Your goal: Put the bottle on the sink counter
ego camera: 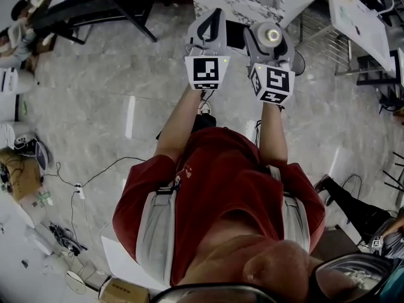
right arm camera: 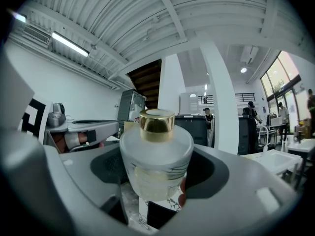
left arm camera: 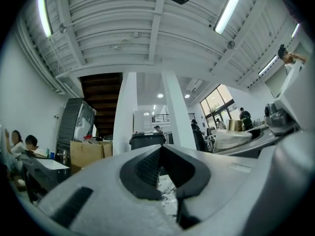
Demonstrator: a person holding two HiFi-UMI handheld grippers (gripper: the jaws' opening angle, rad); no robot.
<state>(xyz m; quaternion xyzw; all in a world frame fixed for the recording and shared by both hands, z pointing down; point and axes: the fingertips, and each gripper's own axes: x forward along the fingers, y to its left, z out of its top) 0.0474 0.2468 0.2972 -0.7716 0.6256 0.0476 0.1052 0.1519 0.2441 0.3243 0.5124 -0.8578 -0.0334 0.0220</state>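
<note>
Your right gripper (right arm camera: 158,181) clamps the bottle (right arm camera: 156,151) upright, so it can be set down standing. Your left gripper (left arm camera: 162,173) sits closed and empty, likely just spare.

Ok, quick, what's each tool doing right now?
Left tool: closed, empty.
Right tool: closed on the gold-capped frosted bottle.

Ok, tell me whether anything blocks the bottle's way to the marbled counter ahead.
Nothing visible does. The right gripper holds the bottle upright, right at the near edge of the marbled counter.
</note>
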